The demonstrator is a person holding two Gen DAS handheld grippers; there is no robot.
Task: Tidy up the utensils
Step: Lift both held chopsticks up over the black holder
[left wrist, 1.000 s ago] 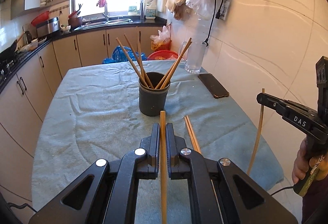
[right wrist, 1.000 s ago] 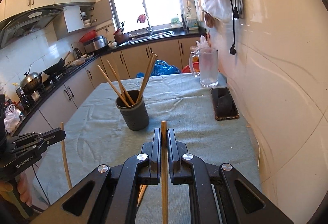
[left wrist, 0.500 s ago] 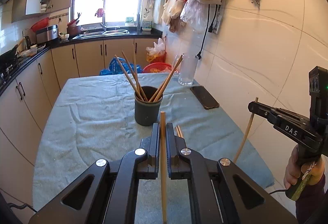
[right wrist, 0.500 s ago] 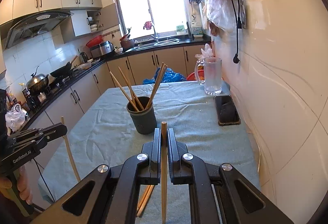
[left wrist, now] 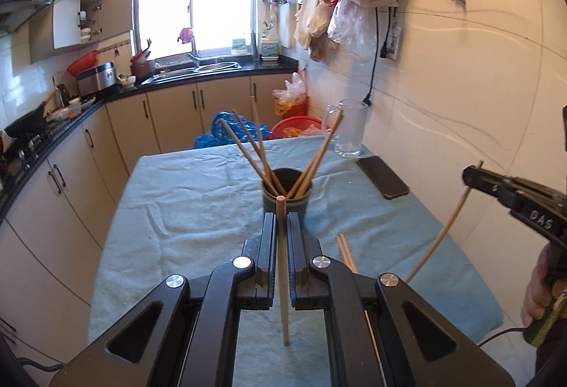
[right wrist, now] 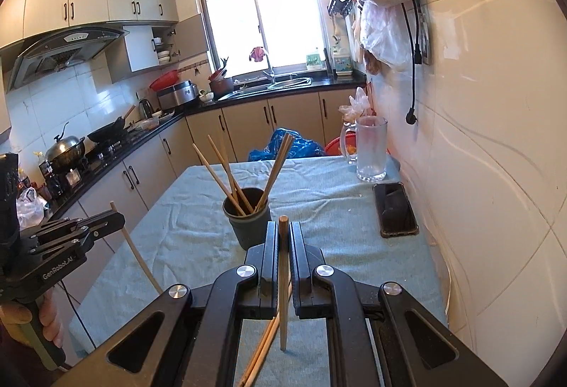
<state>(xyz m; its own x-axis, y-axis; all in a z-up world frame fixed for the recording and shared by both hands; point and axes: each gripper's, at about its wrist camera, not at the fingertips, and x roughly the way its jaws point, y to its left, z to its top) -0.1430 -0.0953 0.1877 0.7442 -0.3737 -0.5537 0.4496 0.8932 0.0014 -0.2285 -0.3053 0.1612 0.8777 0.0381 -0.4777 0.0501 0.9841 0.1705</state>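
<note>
A dark cup (left wrist: 287, 201) (right wrist: 248, 224) stands mid-table with several wooden chopsticks fanned out of it. My left gripper (left wrist: 281, 217) is shut on one chopstick (left wrist: 282, 280), held upright above the cloth in front of the cup. My right gripper (right wrist: 283, 227) is likewise shut on another chopstick (right wrist: 283, 298), lifted off the table. Each wrist view shows the other gripper at its edge, the right gripper (left wrist: 471, 177) and the left gripper (right wrist: 115, 218), each with its stick hanging below. Two loose chopsticks (left wrist: 345, 252) (right wrist: 264, 348) lie on the cloth near me.
A teal cloth (left wrist: 198, 195) covers the table. A glass mug (left wrist: 349, 130) (right wrist: 370, 149) and a black phone (left wrist: 382, 176) (right wrist: 395, 210) sit along the tiled wall on the right. Kitchen cabinets (left wrist: 53, 181) run along the left beyond a narrow aisle.
Both grippers have risen with their chopsticks still clamped. The cup and table now sit lower and farther off in both views.
</note>
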